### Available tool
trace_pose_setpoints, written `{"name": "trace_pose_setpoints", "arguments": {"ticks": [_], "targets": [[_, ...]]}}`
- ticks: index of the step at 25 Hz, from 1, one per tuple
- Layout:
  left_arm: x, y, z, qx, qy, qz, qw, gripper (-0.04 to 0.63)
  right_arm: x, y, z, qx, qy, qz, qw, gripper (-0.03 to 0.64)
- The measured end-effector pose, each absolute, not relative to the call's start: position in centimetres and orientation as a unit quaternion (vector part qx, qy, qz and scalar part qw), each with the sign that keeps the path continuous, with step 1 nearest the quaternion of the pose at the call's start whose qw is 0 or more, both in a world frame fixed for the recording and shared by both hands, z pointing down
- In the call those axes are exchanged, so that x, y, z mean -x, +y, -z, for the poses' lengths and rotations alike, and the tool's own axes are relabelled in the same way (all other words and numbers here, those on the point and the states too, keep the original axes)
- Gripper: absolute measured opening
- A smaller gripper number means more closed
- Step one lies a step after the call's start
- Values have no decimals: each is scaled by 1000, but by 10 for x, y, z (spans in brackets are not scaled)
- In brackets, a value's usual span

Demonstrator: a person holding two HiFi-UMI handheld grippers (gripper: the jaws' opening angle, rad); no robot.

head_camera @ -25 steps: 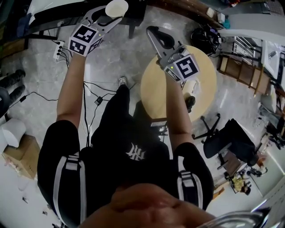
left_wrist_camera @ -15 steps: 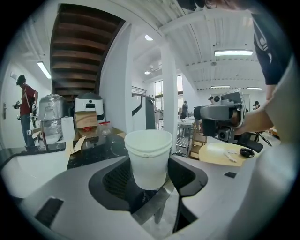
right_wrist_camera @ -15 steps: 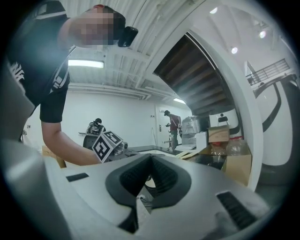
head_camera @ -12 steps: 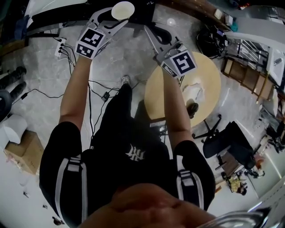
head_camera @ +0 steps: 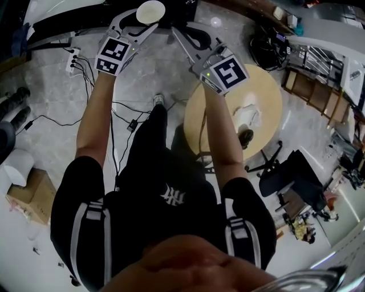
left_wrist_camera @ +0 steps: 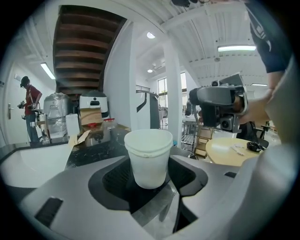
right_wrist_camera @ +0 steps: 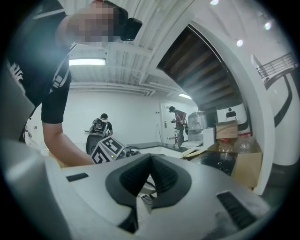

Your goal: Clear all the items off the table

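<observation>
Head view: the person is standing beside a round wooden worktop point(head_camera: 268, 91), holding both grippers out ahead over the grey floor point(head_camera: 142, 74). The left gripper point(head_camera: 145, 17) is clamping a white cup point(head_camera: 150, 10). In the left gripper view its pads are pressing on the lower wall of the cup, which is sitting upright with its mouth up. This is probably guarding against a spill, though whether the cup holds anything cannot be told. The cup is hanging off the worktop and well apart from it, facing a dark counter point(left_wrist_camera: 93, 145) that is carrying cardboard boxes. That counter may be serving as the drop-off, which is a judgement only. The right gripper point(head_camera: 178, 33) is pointing forward with its jaws closed together and nothing between them, so it is apparently travelling idle beside the left one. A crumpled white scrap point(head_camera: 249, 117) and a small dark object point(head_camera: 246, 137) are lying on the worktop, so the clearing is looking only partly done.
</observation>
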State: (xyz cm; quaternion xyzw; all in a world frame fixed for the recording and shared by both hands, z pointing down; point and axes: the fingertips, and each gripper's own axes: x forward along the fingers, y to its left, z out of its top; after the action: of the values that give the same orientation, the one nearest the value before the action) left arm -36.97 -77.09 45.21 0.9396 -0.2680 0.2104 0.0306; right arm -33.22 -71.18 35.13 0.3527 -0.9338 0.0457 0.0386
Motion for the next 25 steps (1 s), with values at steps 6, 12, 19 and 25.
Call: {"name": "trace_pose_setpoints", "arguments": {"ticks": [6,12,19,25], "targets": [[370,-774,-456,-940,-277,-199,30,280,333,-705,-357,-353,-933,-58,35,5],[371,-771,-459,-937,-278,-207,47,359,333,-696,-349,-352,-934,-57,33,5],[400,-735,-443,-929,-302,-205,54,254,327,-669,-330,-346,-936,-46,43,5],[413,-665,-404,-937,-307,-156,61,12,312,-617,-298,-342,-938,-29,53,5]]}}
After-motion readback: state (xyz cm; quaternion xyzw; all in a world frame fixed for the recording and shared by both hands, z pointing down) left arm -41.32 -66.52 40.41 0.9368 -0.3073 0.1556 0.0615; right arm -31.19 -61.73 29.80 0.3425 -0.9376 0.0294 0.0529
